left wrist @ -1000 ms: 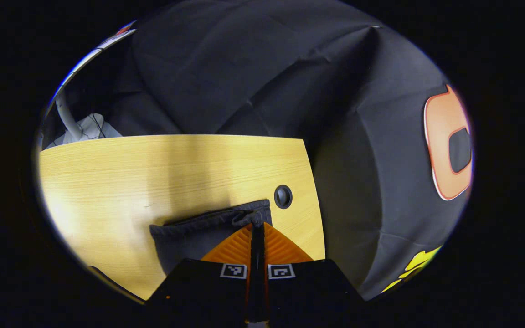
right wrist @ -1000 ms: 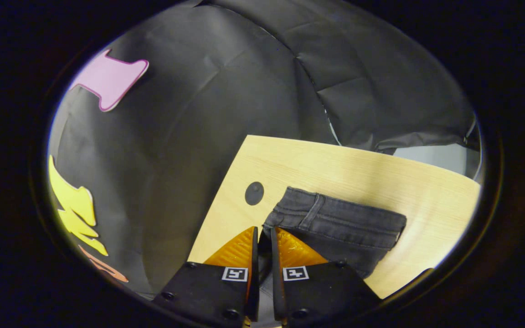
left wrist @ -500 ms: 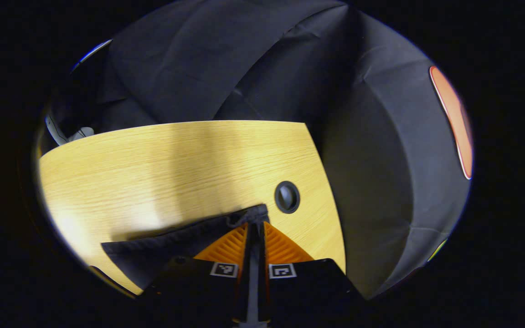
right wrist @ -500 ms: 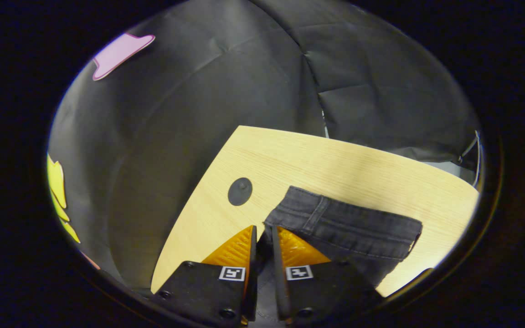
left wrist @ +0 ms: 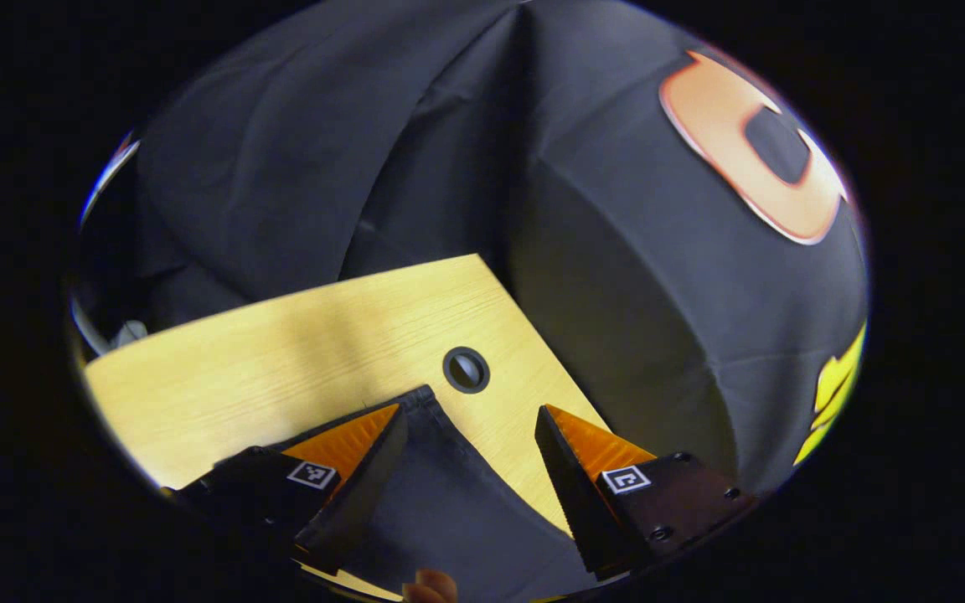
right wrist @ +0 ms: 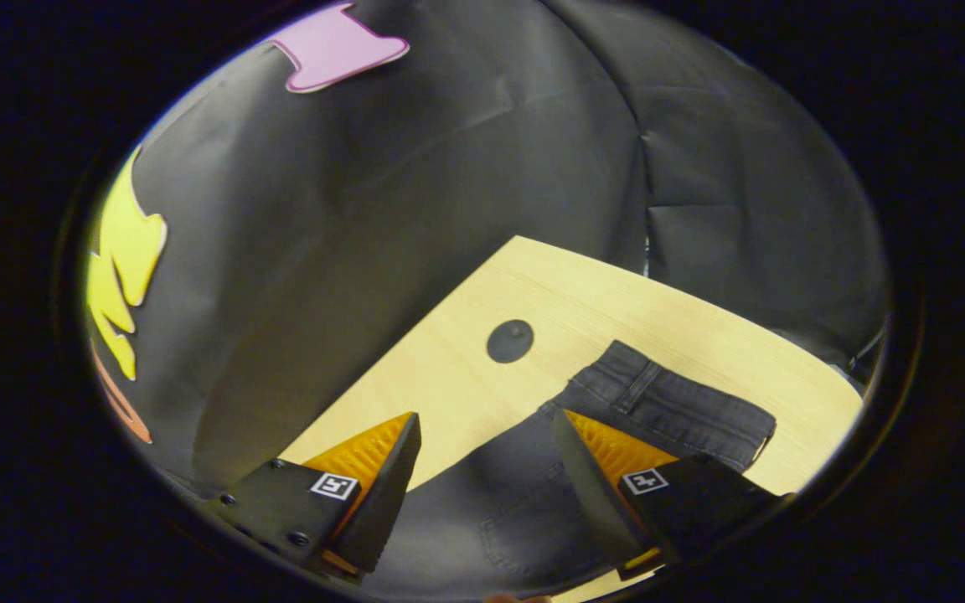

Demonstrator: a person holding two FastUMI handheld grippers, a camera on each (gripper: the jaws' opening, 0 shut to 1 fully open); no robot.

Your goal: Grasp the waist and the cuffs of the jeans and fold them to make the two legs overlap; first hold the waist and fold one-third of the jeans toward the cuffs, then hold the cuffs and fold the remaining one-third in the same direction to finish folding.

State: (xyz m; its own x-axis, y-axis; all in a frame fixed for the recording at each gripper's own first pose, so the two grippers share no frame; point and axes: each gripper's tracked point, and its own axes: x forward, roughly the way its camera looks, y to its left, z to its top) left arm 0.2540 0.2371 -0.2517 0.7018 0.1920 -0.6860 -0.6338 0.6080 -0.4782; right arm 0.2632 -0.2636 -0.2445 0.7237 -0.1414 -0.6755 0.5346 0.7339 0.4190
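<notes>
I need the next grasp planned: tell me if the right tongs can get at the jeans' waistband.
Probably yes. The right tongs are open just above the jeans, and the waistband lies bare on the table beside one finger.

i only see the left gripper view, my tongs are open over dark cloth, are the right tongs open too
Observer: Yes, the right tongs are open and grip nothing; the jeans lie under them.
Operator: which end of the jeans is that
Observer: The waist. The waistband, with a belt loop, lies flat on the table.
Operator: how close is it to the hole
Observer: The waistband's corner lies just beside the hole, with a strip of bare table between them.
</notes>
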